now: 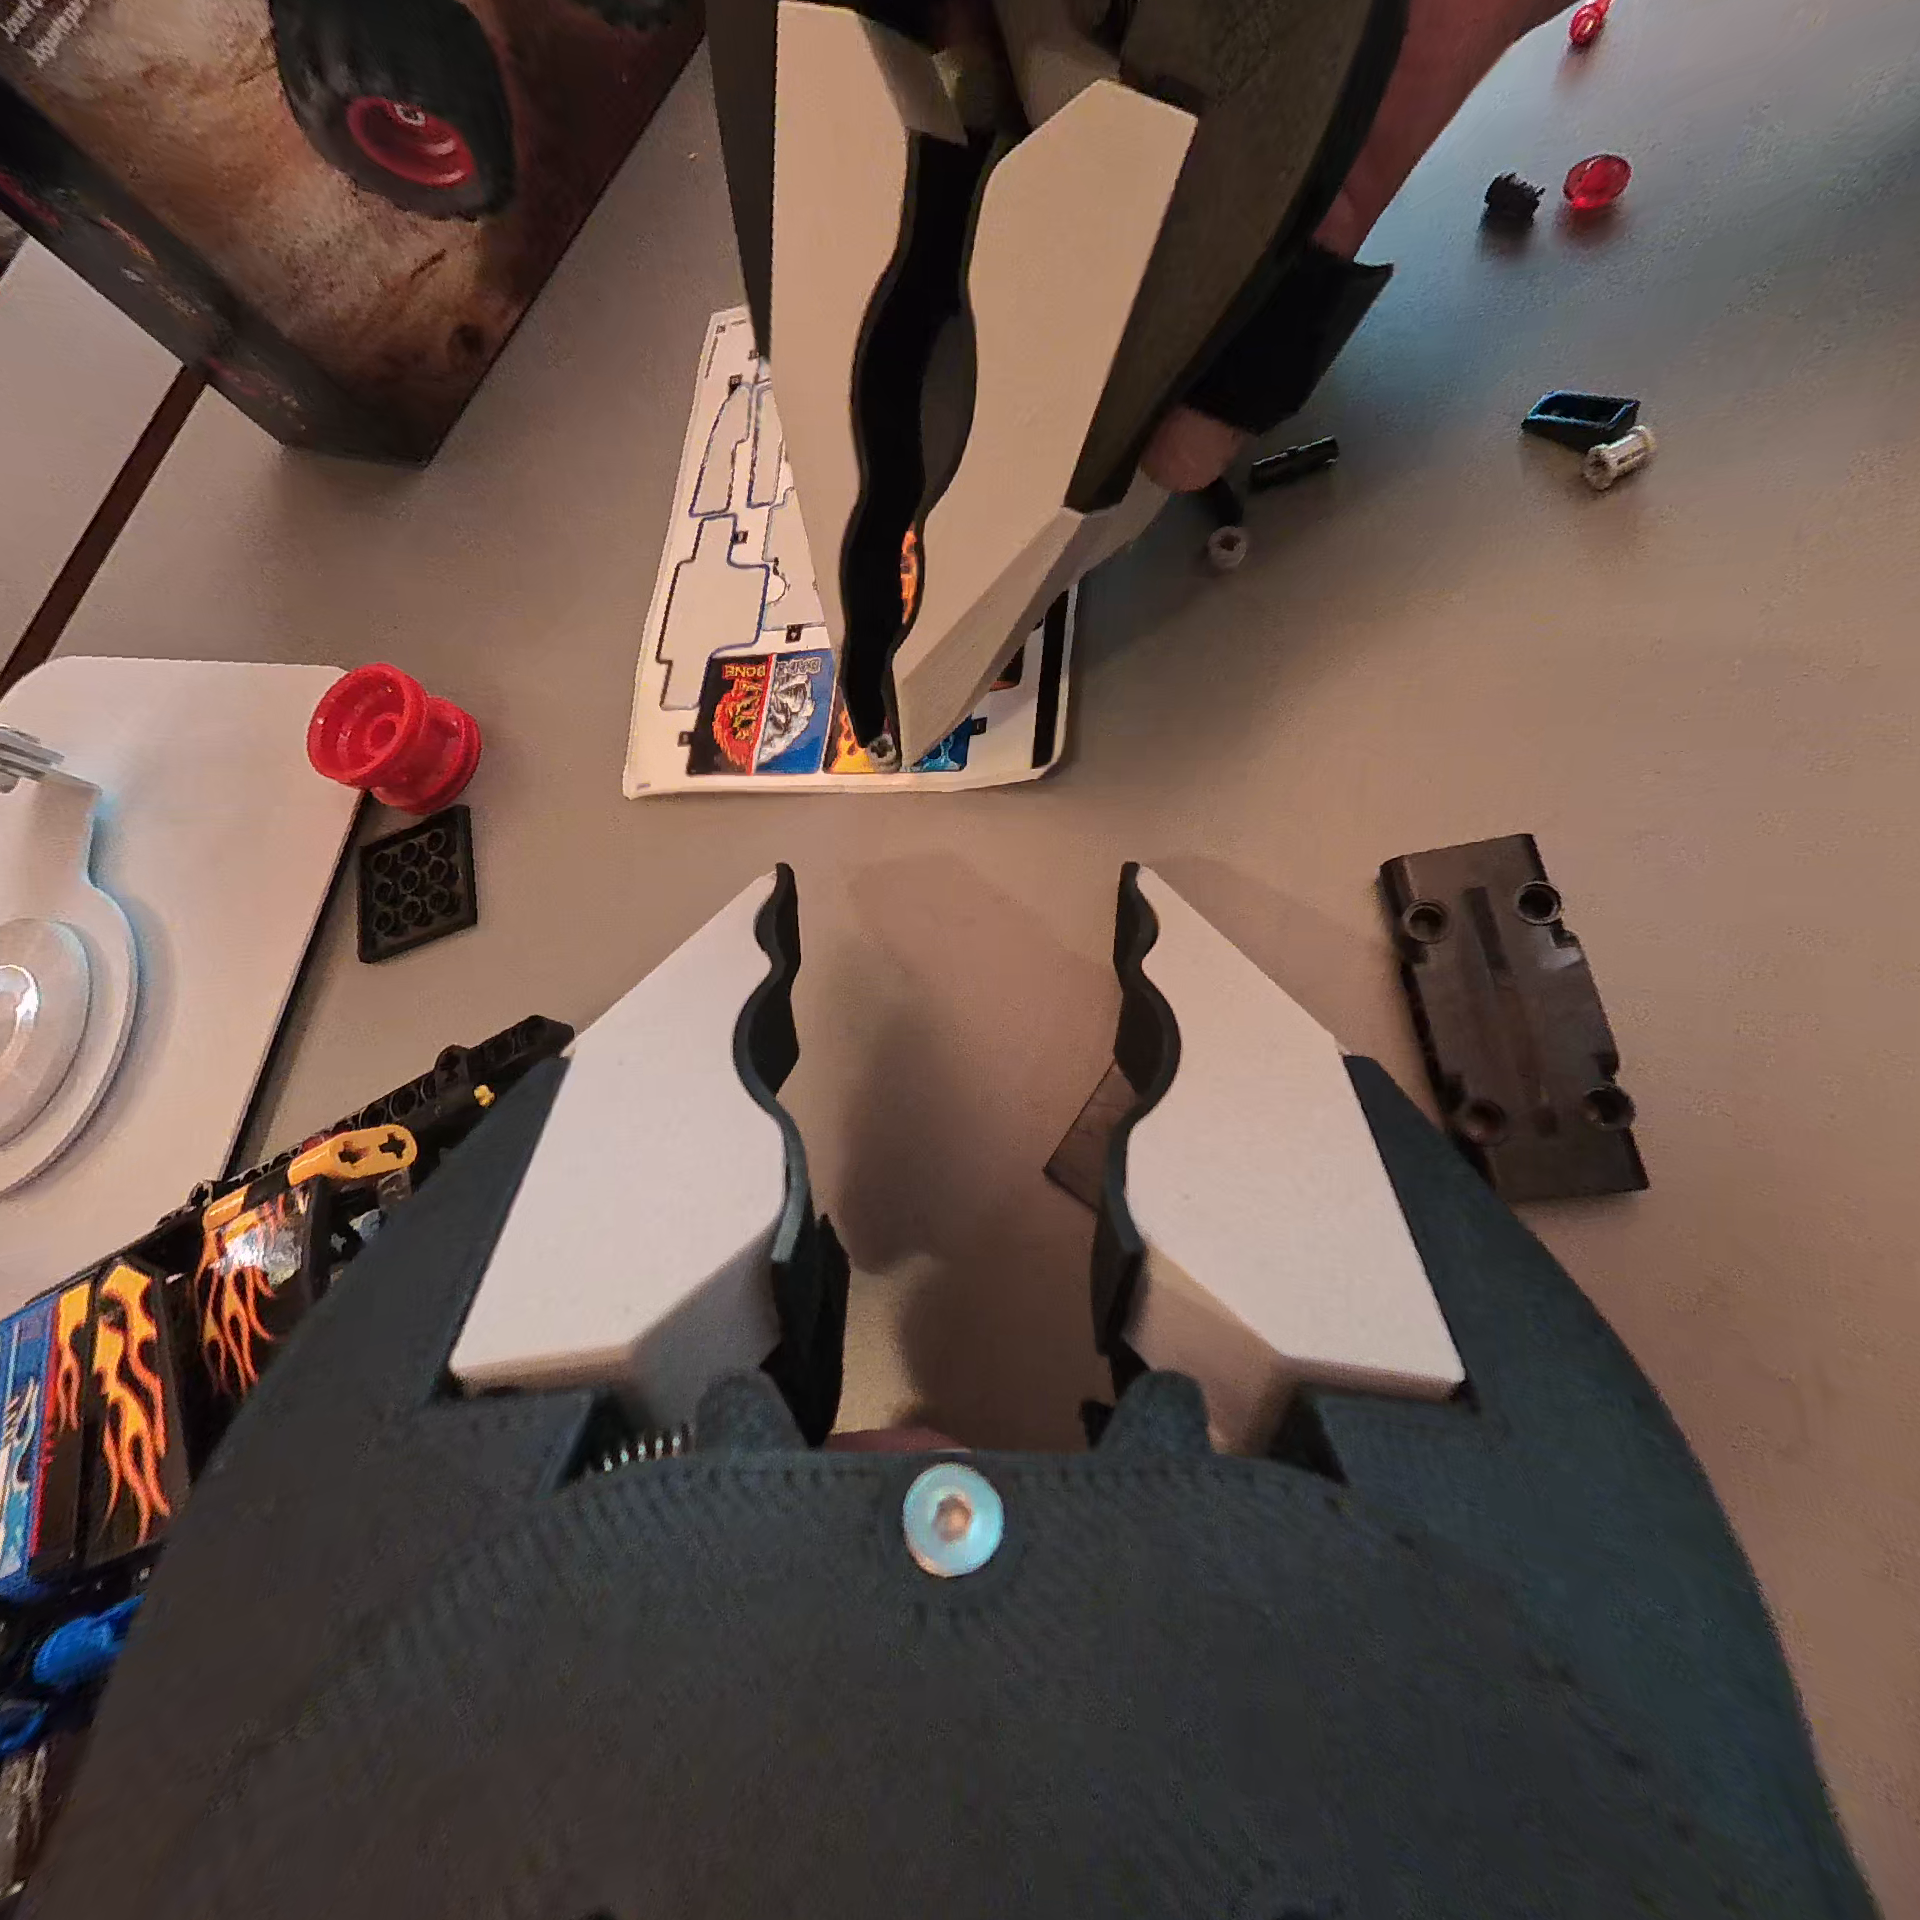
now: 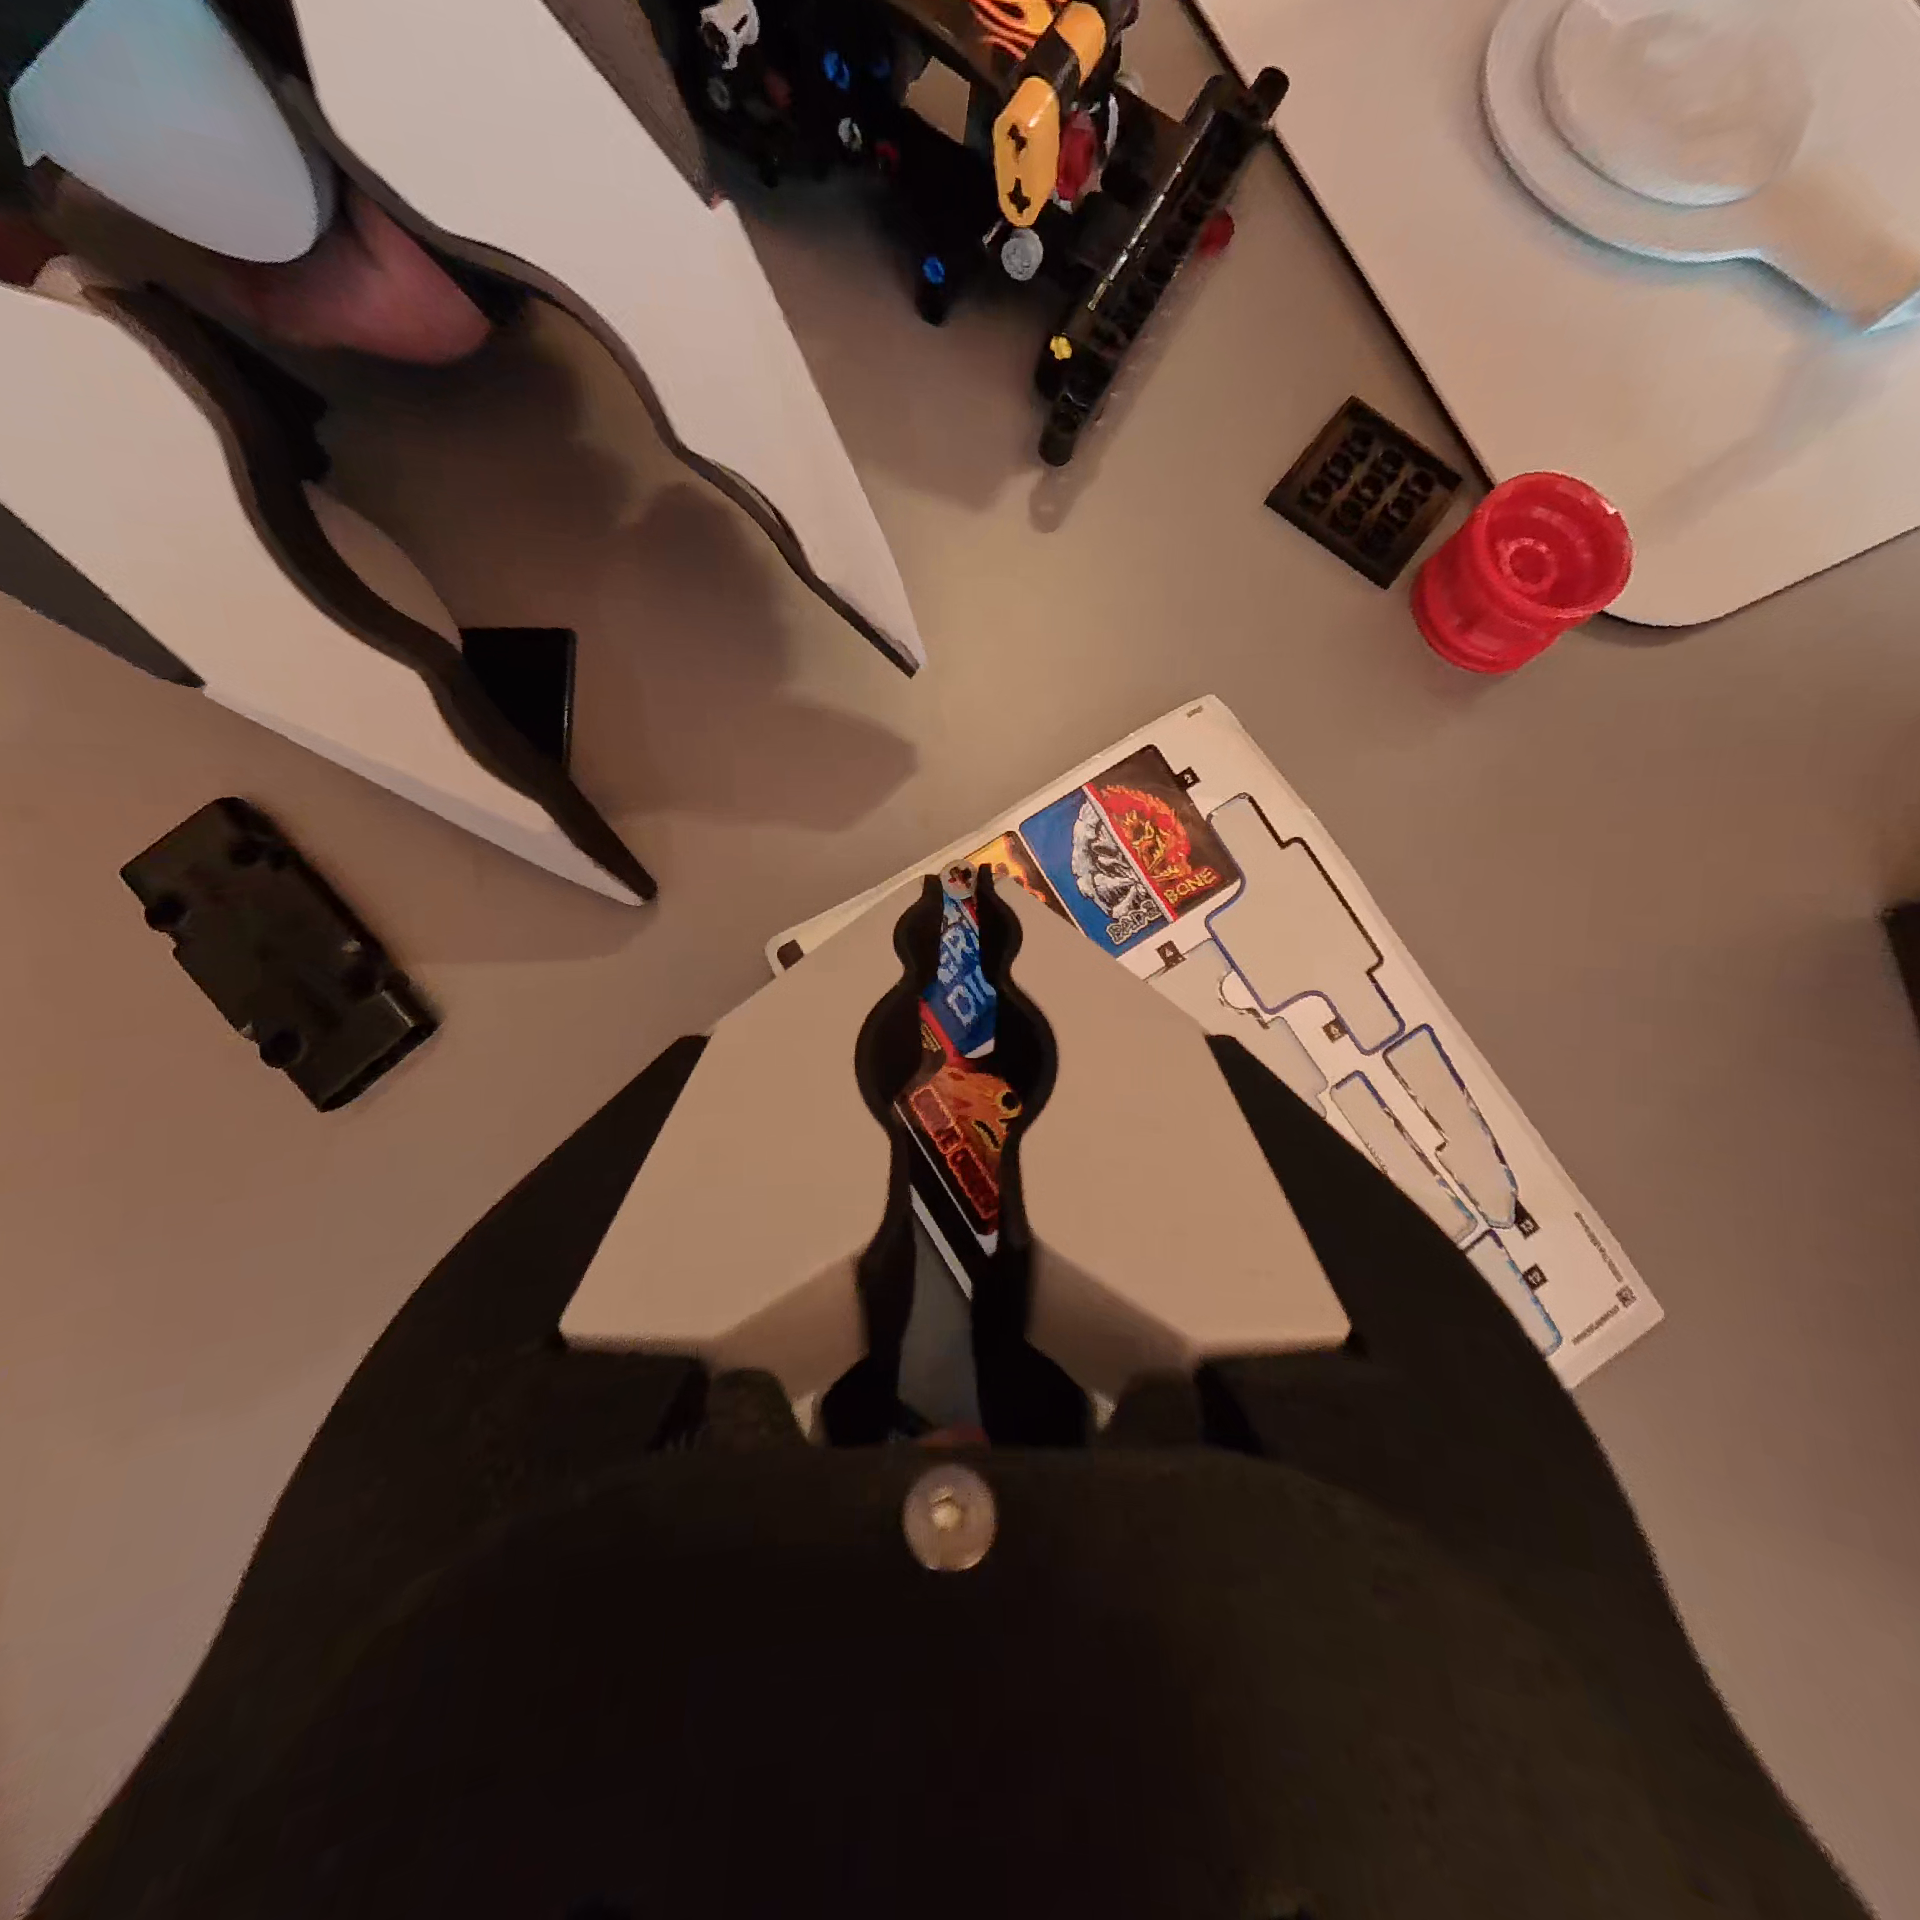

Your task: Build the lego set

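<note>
My right gripper (image 2: 966, 885) is shut on a small grey piece (image 2: 958, 878) at its fingertips, just above the near edge of a sticker sheet (image 2: 1299, 987). In the left wrist view it comes down from the top, tips (image 1: 883, 743) over the same sheet (image 1: 727, 582). My left gripper (image 1: 956, 904) is open and empty above the bare table. A small black wedge piece (image 1: 1081, 1153) lies by its right finger and shows between its fingers in the right wrist view (image 2: 525, 686). The part-built black model with flame stickers (image 1: 208, 1299) sits at the lower left.
A red wheel hub (image 1: 395, 738) and a black square plate (image 1: 416, 883) lie beside a white board (image 1: 208, 831). A black panel (image 1: 1507, 1018) lies right of my left gripper. The set's box (image 1: 260, 208) stands far left. Small loose parts, including a red stud (image 1: 1597, 182), lie far right. Only a small space, under 4 cm, lies between the two pairs of fingers. The left tips stand about 10 centimetres off the black square plate (image 1: 416, 883). Seen from the right wrist view (image 2: 1354, 478) as well.
</note>
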Available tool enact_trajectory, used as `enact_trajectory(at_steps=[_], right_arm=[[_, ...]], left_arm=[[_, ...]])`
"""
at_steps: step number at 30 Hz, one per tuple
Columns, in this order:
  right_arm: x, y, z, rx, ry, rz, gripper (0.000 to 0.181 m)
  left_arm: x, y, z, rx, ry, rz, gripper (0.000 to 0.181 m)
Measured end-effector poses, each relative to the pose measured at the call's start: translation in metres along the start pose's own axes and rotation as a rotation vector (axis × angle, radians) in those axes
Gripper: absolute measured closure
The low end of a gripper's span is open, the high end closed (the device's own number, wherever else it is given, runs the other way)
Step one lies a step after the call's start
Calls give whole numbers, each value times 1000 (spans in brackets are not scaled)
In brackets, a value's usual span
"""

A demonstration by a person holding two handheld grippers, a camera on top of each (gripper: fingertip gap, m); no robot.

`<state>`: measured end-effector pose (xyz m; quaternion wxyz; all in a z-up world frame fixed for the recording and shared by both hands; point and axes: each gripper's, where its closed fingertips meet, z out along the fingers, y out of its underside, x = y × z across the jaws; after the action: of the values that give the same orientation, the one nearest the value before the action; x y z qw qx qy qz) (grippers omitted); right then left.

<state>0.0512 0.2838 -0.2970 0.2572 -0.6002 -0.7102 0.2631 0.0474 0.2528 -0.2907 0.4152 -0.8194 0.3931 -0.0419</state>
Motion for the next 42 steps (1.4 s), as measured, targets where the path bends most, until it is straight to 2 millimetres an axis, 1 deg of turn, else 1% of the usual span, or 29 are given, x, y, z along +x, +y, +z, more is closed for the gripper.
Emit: enact_trajectory(at_steps=[4, 8, 12, 14, 16, 18, 20, 22, 24, 27, 30, 31, 35, 37, 39, 42], right_arm=[[-6, 0, -3, -1, -27, -11, 178], [-22, 3, -13, -14, -88, -54, 178], [-48, 18, -24, -60, -199, -108, 177], [-56, 25, -25, -77, -232, -109, 176], [-58, 24, -26, -73, -247, -106, 166], [-53, 23, -28, -73, -217, -117, 160], [-46, 15, -32, -34, -182, -112, 160], [-34, 11, -34, -14, -110, -118, 159], [-30, 16, -33, -41, -94, -115, 153], [-26, 19, -29, -63, -62, -127, 152], [-23, 23, -23, -84, -47, -122, 161], [-24, 21, -22, -70, -60, -112, 167], [-25, 22, -21, -60, -67, -119, 181], [-23, 21, -21, -57, -54, -125, 181], [-24, 18, -21, -42, -56, -113, 175], [-22, 15, -26, -16, -45, -116, 171]], left_arm=[[0, 0, 1, 4, 13, -18, 121], [-2, 1, 0, 0, 7, -16, 118], [-2, 1, 0, 2, 9, -20, 118], [-1, 1, 0, 3, 12, -25, 118], [-1, 1, 1, 5, 16, -34, 118], [-2, 1, 2, 3, 15, -45, 117], [-4, 0, 2, 2, 9, -51, 117], [-5, 0, 3, -1, 4, -55, 118], [-5, -1, 5, -3, 6, -62, 118], [-5, -2, 6, -5, 6, -71, 118], [-6, -2, 6, -9, 1, -67, 118], [-7, -2, 5, -7, -1, -67, 118], [-8, -5, 1, 7, -5, -65, 119], [-8, -7, -1, 12, -7, -62, 119], [-6, -9, -3, 23, 9, -57, 119], [-1, -10, -6, 21, 27, -42, 119]])
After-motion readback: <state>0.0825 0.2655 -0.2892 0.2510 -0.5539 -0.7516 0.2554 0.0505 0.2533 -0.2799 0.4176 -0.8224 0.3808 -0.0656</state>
